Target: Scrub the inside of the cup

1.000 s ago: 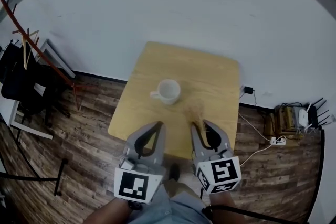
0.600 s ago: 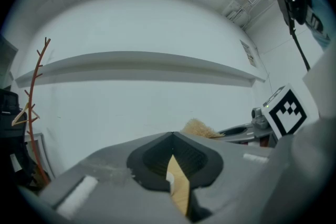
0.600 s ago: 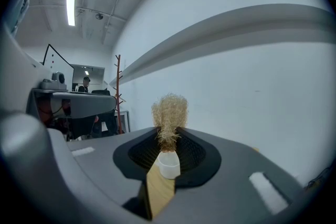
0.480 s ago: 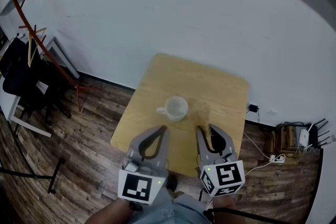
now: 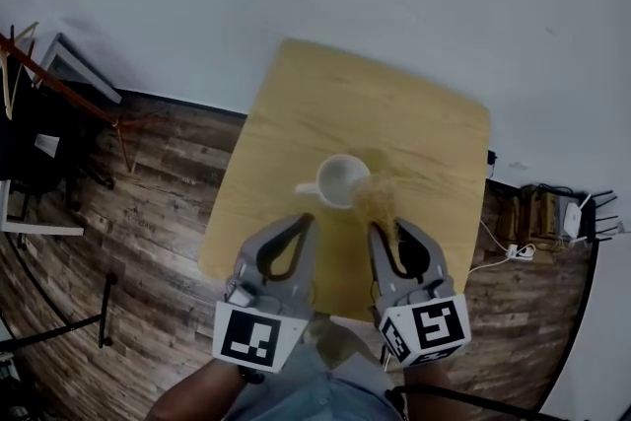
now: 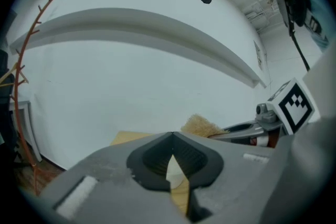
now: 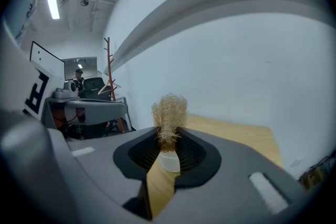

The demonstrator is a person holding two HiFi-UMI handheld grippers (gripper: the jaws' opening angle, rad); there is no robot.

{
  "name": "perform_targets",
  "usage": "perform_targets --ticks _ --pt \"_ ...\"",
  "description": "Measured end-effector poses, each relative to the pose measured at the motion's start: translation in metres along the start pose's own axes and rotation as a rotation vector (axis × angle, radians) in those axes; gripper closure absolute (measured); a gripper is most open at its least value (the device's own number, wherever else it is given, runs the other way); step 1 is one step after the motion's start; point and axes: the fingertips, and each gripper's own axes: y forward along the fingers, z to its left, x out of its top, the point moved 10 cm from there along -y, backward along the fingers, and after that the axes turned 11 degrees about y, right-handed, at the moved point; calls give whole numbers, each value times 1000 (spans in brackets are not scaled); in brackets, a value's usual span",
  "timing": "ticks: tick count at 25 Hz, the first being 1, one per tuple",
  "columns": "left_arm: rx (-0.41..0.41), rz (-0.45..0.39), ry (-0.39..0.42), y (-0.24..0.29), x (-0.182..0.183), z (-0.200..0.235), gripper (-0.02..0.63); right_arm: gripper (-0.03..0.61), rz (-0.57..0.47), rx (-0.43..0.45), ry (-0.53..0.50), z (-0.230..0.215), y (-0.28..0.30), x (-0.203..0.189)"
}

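Right gripper view has the right tool (image 7: 169, 132) clamped shut on a scruffy tan brush (image 7: 169, 110), bristles poking out past the tips. The left tool (image 6: 172, 135) is fully closed with nothing in it. The only print around is a black-and-white square marker on each tool's cube (image 5: 258, 338). Just ahead, the cup (image 5: 341, 180) is plain white and upright, handle pointing left in the head view. It's mid-way across the pale wood counter (image 5: 414, 123), with the brush tuft right beside its rim.
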Motion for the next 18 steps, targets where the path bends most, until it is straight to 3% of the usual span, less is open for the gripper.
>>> perform_targets --ticks 9,13,18 --pt "-119 64 -2 30 -67 44 583 494 74 -86 60 1 25 -30" --pt "-207 76 54 51 -85 57 463 494 85 -112 78 -3 34 -31" --pt "-324 38 160 77 -102 63 414 494 101 -132 94 -10 42 -37"
